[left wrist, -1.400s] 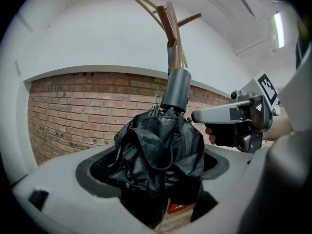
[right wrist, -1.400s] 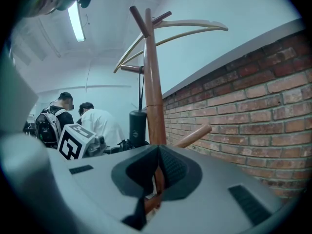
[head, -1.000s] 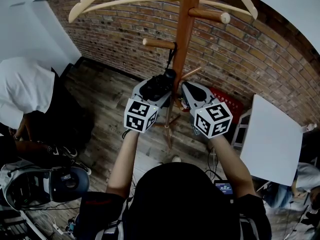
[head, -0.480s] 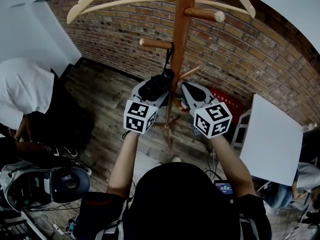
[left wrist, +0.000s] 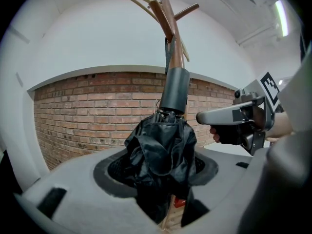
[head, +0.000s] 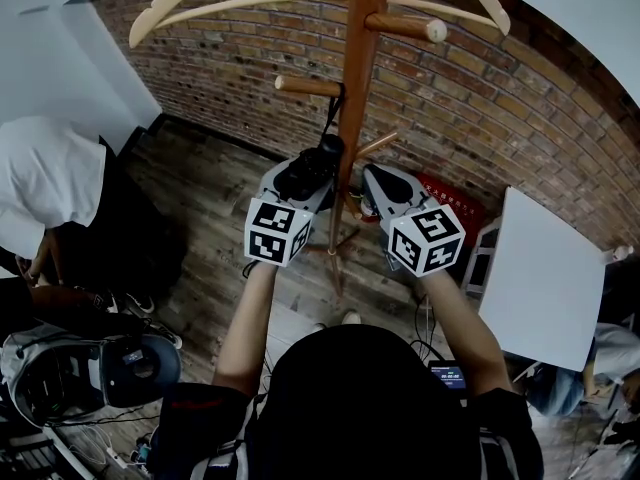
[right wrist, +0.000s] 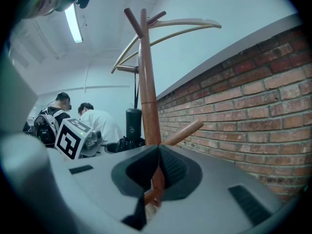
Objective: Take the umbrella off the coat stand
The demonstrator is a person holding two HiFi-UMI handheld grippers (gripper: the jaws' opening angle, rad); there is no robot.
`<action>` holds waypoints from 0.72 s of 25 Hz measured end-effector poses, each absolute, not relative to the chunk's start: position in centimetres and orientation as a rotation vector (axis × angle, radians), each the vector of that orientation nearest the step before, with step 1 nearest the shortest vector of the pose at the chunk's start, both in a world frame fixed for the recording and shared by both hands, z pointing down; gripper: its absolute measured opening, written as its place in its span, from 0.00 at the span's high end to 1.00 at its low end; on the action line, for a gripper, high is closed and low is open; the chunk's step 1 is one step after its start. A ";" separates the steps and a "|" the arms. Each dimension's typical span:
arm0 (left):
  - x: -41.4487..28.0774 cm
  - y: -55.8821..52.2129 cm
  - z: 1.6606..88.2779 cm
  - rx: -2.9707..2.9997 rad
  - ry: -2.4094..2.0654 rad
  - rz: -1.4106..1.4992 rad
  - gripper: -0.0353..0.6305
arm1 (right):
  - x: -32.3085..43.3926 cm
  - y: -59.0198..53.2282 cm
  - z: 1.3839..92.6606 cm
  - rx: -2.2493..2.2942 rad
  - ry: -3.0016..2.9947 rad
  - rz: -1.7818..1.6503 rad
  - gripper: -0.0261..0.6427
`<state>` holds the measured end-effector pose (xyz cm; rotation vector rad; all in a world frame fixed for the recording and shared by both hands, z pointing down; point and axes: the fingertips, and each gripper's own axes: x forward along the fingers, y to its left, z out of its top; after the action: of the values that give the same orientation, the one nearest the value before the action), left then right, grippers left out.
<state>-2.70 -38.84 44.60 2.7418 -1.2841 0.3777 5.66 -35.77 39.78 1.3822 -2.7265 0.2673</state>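
Right now the left tongs (left wrist: 161, 165) are doing the work. Their 2 jaws have just been closing, and the umbrella (left wrist: 161, 147) is sitting between them with the pads pressing into its bunched black cloth. So these tongs are gripping the umbrella by its folded body. The right tongs (right wrist: 158, 172) are empty and holding their jaws together. They are pointing at the pole of the coat stand (head: 358, 58), which is standing just beyond their tips.

The umbrella is hanging with its long axis upright. Its dark handle (left wrist: 174, 89) is rising straight above the left tongs, and its strap (head: 331, 118) is running higher still to 1 wooden peg (head: 305, 86). Seen from the head, that peg is sticking out of the pole on the left tongs' side, above them. The pole is standing between the umbrella and the right tongs, so the left hand is clearly the nearer one. Judging by this, the strap is going to need lifting and sliding outward along the peg, away from the pole.

Little writing is showing. A red box (head: 452, 206) beyond and below the right tongs is carrying white print too small to read. Each cube is showing only black-and-white squares.
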 end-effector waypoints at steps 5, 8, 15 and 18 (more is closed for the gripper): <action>-2.8 -39.0 44.3 2.737 -1.288 0.371 0.54 | 5.6 -35.9 39.8 1.378 -2.731 0.273 0.92; -2.8 -39.0 43.7 2.743 -1.286 0.354 0.54 | 5.4 -36.0 39.6 1.373 -2.735 0.273 0.92; -2.8 -38.6 42.0 2.755 -1.288 0.313 0.55 | 5.3 -35.8 39.0 1.367 -2.744 0.265 0.92; -2.8 -38.4 41.3 2.749 -1.280 0.283 0.55 | 5.3 -35.7 38.7 1.367 -2.749 0.262 0.92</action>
<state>-2.81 -38.38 41.31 2.7488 -1.2799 0.2825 5.34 -35.65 38.66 1.3665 -2.7488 0.2619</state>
